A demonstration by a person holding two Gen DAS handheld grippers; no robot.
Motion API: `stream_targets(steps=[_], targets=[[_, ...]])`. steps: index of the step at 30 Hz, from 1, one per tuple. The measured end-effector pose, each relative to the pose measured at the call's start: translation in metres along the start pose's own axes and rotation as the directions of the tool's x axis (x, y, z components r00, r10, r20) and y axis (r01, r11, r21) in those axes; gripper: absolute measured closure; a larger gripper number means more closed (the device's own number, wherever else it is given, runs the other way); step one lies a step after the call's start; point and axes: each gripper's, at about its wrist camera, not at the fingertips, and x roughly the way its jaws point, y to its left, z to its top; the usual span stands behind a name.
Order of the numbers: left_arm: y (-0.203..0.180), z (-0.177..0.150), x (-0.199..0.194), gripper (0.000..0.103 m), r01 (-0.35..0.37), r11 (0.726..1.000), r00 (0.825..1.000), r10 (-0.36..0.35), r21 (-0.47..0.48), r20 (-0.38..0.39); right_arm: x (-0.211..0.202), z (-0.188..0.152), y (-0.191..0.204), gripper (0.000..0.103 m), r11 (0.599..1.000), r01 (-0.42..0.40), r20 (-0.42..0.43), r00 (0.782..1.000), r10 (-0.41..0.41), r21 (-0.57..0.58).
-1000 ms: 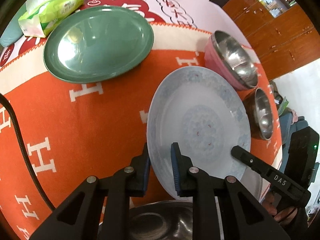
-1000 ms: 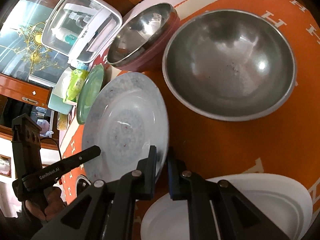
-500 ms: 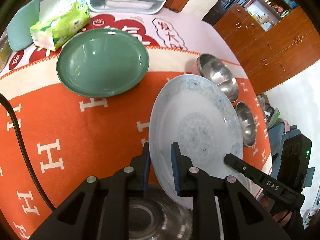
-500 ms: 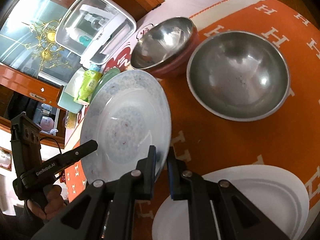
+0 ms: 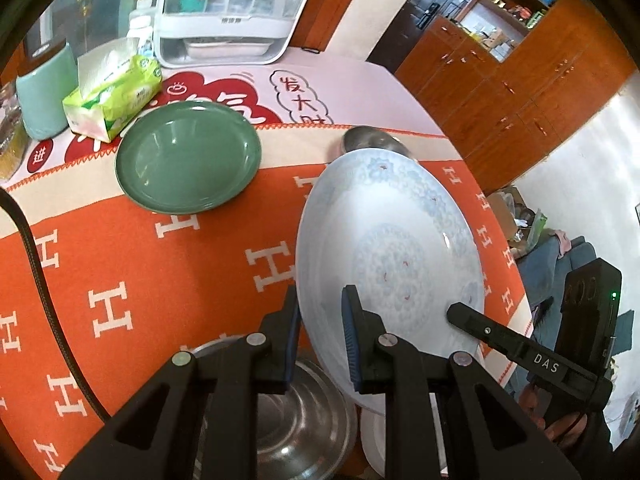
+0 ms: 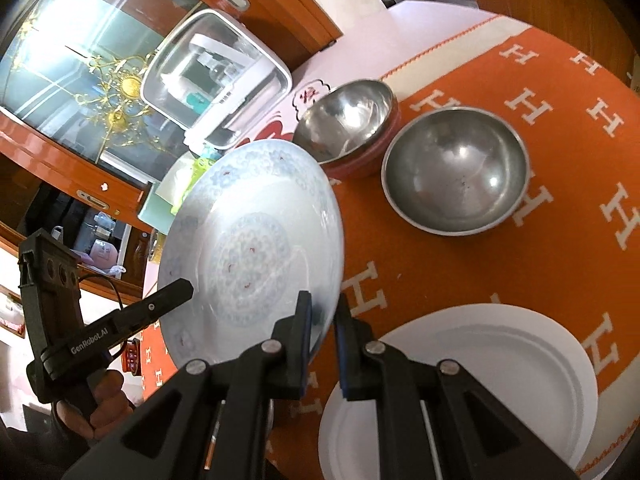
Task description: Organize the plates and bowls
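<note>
Patterned plate (image 5: 392,256): pale blue-white, floral centre medallion with small red marks; held tilted in the air above the counter, gripped at two places on its rim.
Left gripper (image 5: 320,344): fingers (image 5: 290,340) pinching the near rim of the patterned plate, one finger on each face.
Right gripper (image 6: 322,320): fingers (image 6: 347,344) pinching the plate's rim at its opposite side; seen from the left wrist view as a black body marked "DAS".
Green plate (image 5: 188,158): flat on the counter, well apart from the held plate, just beside the tissue pack.
Steel bowl (image 6: 456,170): upright on the orange cloth, beyond the white plates.
Pink-sided bowl (image 6: 348,124): steel-lined, touching or just beside the steel bowl; partly hidden behind the patterned plate in the left wrist view.
White plates (image 6: 480,380): a stack near the counter's edge, below the right gripper.
Second steel bowl (image 5: 296,412): under the left gripper, mostly hidden by it.
Counter (image 5: 120,280): covered by an orange cloth with white H letters.
Tissue pack (image 5: 114,96): green, at the far side.
Clear-lidded appliance (image 5: 228,12): at the back edge of the counter.
</note>
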Motion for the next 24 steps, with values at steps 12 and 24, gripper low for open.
stream_targets(steps=[12,24], targets=[[-0.03,-0.034,-0.037,0.085,-0.004,0.999,0.999,0.002,0.054,0.046,-0.051,-0.023,0.003,0.093,0.998,-0.015,0.093,0.995,0.02,-0.053],[-0.065,-0.08,-0.059,0.085,-0.001,0.997,0.998,-0.004,0.074,0.055,-0.098,-0.051,-0.007,0.093,0.993,0.001,0.132,0.991,0.015,-0.118]])
